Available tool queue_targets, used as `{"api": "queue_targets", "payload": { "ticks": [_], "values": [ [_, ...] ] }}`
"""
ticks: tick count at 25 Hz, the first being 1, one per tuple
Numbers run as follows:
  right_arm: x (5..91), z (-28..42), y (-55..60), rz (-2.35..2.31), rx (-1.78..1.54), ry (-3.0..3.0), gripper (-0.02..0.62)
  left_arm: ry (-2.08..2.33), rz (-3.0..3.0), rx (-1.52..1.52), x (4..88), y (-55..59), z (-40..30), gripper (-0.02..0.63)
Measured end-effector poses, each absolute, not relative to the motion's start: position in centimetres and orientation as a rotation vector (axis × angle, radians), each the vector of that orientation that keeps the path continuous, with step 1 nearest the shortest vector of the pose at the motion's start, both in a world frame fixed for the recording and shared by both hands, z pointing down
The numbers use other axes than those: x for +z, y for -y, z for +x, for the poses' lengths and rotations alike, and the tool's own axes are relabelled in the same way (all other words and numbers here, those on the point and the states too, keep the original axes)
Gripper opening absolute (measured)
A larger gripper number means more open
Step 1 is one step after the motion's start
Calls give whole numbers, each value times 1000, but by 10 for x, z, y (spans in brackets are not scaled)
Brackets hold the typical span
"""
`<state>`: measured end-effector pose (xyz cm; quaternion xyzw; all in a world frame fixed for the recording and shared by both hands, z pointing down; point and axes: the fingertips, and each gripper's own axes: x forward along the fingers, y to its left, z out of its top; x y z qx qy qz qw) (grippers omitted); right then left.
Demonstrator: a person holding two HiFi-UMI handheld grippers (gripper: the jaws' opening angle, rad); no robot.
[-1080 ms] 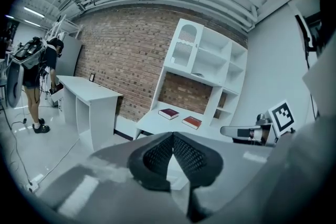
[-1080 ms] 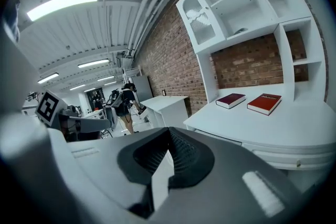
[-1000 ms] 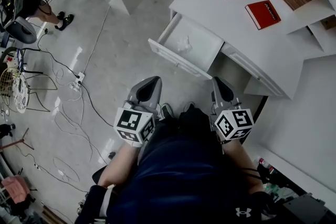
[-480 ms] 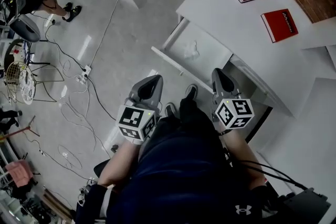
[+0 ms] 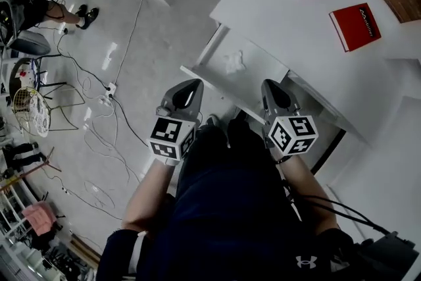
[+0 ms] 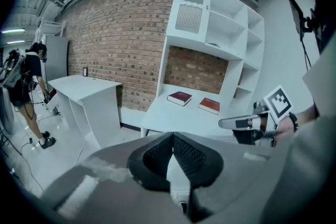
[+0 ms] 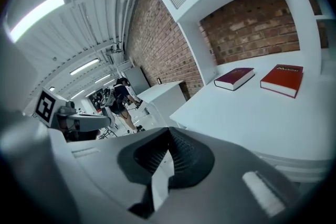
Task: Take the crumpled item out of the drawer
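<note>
Barely begun — crumpled item (image 5: 233, 62) lies in the open drawer (image 5: 260, 76) (left hand-held gripper (image 5: 195, 83) and right hand-held gripper (image 5: 269, 85) clenched, empty).

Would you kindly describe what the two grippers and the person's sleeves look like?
Both the left gripper and right gripper are grey tapered shells with black ribbed pads inside, each carrying a white cube printed with black square markers. The sleeves are dark.
</note>
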<state>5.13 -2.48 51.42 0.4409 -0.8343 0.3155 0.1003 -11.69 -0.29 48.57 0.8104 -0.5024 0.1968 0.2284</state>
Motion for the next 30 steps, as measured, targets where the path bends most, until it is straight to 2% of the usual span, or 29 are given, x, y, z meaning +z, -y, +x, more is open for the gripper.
{"api": "queue_targets", "payload": {
  "ticks": [15,17,20,26,30],
  "values": [
    [543,104,23,1618,1114,2201,3,931,2368,1141,636,76,-88,8],
    [546,102,21,1639,1136,2178,3,855,2376,1228,656,77,-89,30],
    [556,104,19,1662,1163,2148,3,727,2403,1364,684,79,-84,112],
    [572,113,14,1718,1221,2073,3,407,2437,1642,734,77,-74,169],
    [578,118,12,1749,1248,2051,3,189,2437,1861,765,77,-73,184]
  ]
}}
